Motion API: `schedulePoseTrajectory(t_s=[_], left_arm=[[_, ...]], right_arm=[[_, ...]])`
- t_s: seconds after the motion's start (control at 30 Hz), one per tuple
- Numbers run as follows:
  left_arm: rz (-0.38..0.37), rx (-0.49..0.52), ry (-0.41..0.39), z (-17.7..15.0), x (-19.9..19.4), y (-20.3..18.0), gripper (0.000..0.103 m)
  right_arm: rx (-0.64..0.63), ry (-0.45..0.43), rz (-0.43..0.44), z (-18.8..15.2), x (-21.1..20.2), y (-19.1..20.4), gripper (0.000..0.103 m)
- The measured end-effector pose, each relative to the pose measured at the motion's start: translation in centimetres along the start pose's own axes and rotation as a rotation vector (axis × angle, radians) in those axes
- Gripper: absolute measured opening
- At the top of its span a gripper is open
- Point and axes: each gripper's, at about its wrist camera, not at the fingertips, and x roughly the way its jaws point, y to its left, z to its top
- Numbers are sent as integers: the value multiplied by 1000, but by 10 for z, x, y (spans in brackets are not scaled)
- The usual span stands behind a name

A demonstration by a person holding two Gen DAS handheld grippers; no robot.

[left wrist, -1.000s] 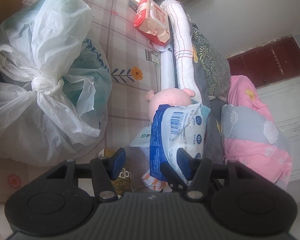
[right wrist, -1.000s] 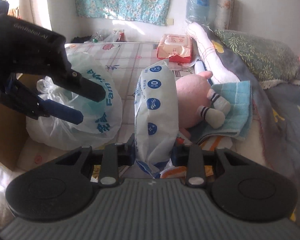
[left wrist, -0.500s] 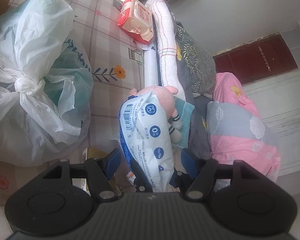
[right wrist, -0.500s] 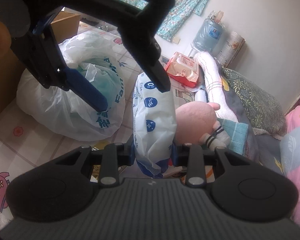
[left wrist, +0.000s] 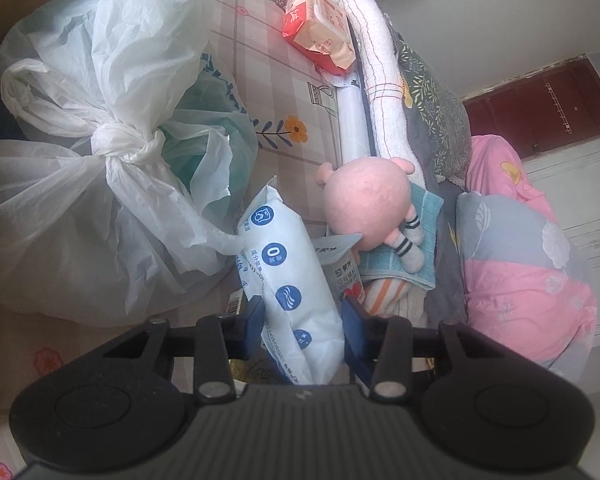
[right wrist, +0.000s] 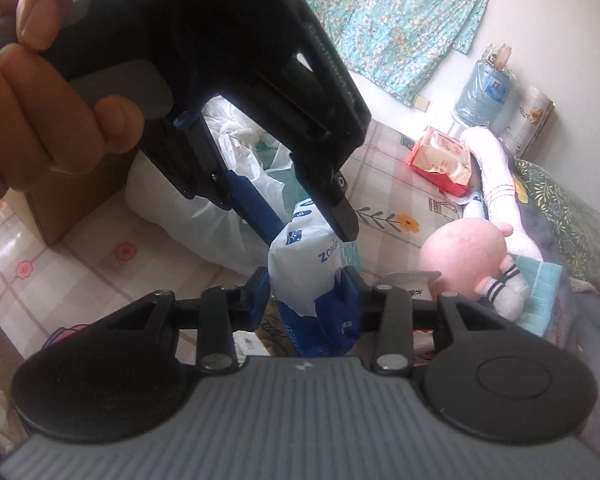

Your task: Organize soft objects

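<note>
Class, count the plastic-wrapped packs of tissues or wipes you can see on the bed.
2. A blue and white pack sits between the fingers of both grippers, near the tied plastic bag. A red pack lies farther off beside the long white pillow. Others may be hidden.

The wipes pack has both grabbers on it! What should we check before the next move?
1. Left gripper on the wipes pack: ok, jaws closing with the pack between them.
2. Right gripper off the pack: not ok, jaws opening, pack between its pads.
3. Pack apart from the pink plush toy: ok.
4. Pack free of the tied plastic bag: cannot tell, a flap reaches it.
5. Small carton beside the pack out of the way: cannot tell.
</note>
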Motion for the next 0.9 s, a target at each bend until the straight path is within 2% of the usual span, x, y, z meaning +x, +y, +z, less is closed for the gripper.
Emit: schedulePoseTrajectory(t_s=[0.1, 0.23, 0.37, 0.47, 0.7, 0.9], left_arm=[[34, 0, 6, -1, -1, 9, 37], [34, -9, 14, -1, 0, 19, 37], [38, 2, 15, 1, 1, 18, 37], [49, 13, 15, 2, 2, 17, 37], [68, 44, 13, 3, 7, 16, 38], [95, 79, 2, 4, 9, 14, 36]], right_arm=[[155, -6, 133, -7, -9, -28, 40], [545, -18, 278, -24, -11, -85, 40], [915, -6, 371, -44, 9, -129, 41], [1085, 37, 397, -53, 28, -139, 42], [1201, 152, 349, -55, 68, -135, 42], [1210, 141, 346, -52, 78, -136, 40]])
